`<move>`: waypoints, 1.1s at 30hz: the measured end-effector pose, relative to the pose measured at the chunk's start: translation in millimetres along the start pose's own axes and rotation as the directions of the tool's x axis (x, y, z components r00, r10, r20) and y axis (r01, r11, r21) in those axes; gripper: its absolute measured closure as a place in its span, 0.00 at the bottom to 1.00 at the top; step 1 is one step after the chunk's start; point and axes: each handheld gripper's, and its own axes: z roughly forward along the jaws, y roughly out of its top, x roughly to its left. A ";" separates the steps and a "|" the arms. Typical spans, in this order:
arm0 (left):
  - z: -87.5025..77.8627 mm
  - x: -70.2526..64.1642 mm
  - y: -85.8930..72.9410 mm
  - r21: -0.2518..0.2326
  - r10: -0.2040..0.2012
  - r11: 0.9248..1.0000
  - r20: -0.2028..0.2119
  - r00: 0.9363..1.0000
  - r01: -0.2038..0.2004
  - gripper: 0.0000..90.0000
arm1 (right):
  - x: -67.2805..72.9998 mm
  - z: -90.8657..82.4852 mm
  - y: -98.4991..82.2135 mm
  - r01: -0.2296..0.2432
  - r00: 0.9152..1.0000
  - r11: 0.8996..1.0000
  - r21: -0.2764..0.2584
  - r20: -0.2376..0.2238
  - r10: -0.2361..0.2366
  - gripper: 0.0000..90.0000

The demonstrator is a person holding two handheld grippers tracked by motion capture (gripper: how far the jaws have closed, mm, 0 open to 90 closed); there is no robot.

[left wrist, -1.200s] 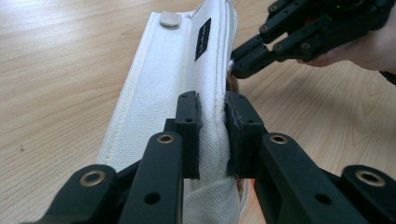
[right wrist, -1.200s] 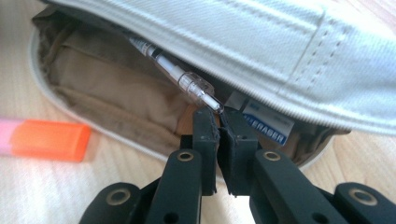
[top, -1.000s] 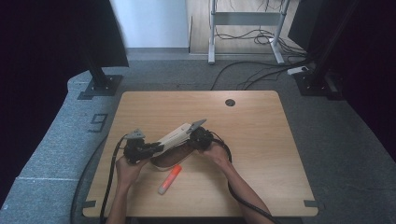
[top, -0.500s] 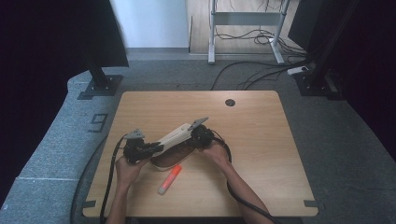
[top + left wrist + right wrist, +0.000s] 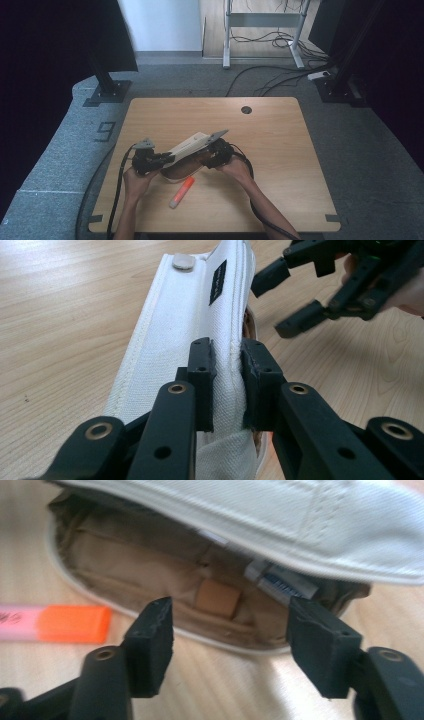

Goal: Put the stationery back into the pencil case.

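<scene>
Pencil case (image 5: pixel 192 146) on wooden table (image 5: pixel 280 150), grey carpet (image 5: pixel 370 145)

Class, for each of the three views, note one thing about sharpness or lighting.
High view: room edges dark, table evenly lit. Left gripper view: pouch flap sharp, far tool soft. Right gripper view: blurred throughout, orange highlighter smeared.

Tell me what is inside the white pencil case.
Inside the pencil case, against its tan lining, lie a small brown eraser-like block and a grey-and-blue item. The raised white flap hides the rest.
</scene>
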 end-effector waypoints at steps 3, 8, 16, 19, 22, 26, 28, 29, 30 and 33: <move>0.1 0.1 -0.2 0.000 0.000 1.000 0.001 1.000 0.000 0.85 | 4.0 -1.8 -3.1 0.005 1.000 1.000 0.000 -0.004 -0.005 0.29; 0.0 0.7 -0.5 0.001 0.001 1.000 0.004 1.000 -0.001 0.85 | 14.2 -5.5 -8.6 0.031 0.999 1.000 0.000 -0.032 -0.031 0.26; -0.1 0.4 -0.5 0.001 0.000 1.000 0.004 1.000 0.000 0.85 | 37.0 -8.7 -9.9 0.078 0.993 0.997 -0.027 -0.087 -0.080 0.25; -0.3 0.6 -0.4 0.001 0.000 1.000 0.005 1.000 0.000 0.85 | 46.3 -8.1 -8.3 0.097 0.990 0.995 -0.033 -0.103 -0.100 0.25; -0.3 0.5 -0.5 0.002 0.001 1.000 0.005 1.000 -0.001 0.85 | 54.9 -6.1 -7.1 0.115 0.985 0.992 -0.046 -0.125 -0.120 0.24; -0.4 0.4 -0.5 0.002 0.001 1.000 0.005 1.000 -0.001 0.84 | 66.1 0.5 -5.8 0.143 0.977 0.988 -0.050 -0.153 -0.149 0.25; -0.3 0.4 -0.5 0.002 0.001 1.000 0.005 1.000 -0.001 0.84 | 69.8 3.9 -5.5 0.156 0.973 0.986 -0.051 -0.163 -0.162 0.25; -0.3 0.6 -0.5 0.002 0.000 1.000 0.006 1.000 0.000 0.84 | 70.9 5.2 -5.4 0.158 0.972 0.986 -0.051 -0.168 -0.164 0.25; -0.4 0.6 -0.6 0.003 0.000 1.000 0.006 1.000 0.000 0.84 | 72.5 7.4 -5.1 0.157 0.971 0.986 -0.052 -0.176 -0.164 0.26; -0.4 0.6 -0.6 0.003 0.001 1.000 0.006 1.000 -0.001 0.84 | 73.8 14.2 -4.1 0.159 0.966 0.986 -0.050 -0.197 -0.166 0.26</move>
